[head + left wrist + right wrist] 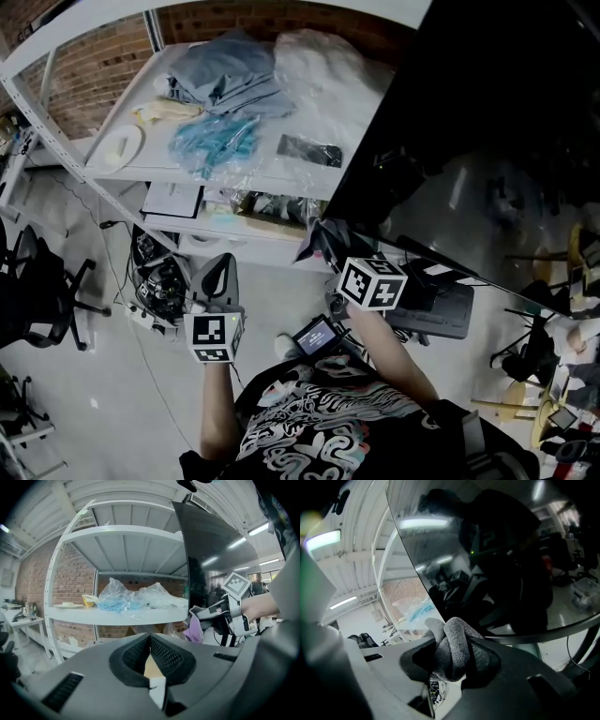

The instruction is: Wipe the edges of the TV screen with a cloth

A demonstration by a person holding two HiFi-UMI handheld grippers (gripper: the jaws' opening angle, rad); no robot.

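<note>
The TV screen [487,122] is a big black glossy panel at the right of the head view; its lower left corner is near the middle. My right gripper [330,246] is shut on a grey cloth [317,239], which lies just at that corner. In the right gripper view the cloth [457,639] bulges up from between the jaws of the right gripper [450,651], with the screen [487,550] and its bottom edge close ahead. My left gripper [217,270] hangs lower left, apart from the TV. In its own view the left gripper [150,641] is shut and holds nothing.
A white metal shelf [141,171] stands left of the TV, with plastic bags [217,141] and a plate on it. Cables and a power strip [150,295] lie on the floor below it. A black office chair [37,291] is far left, and a dark box [441,311] sits under the TV.
</note>
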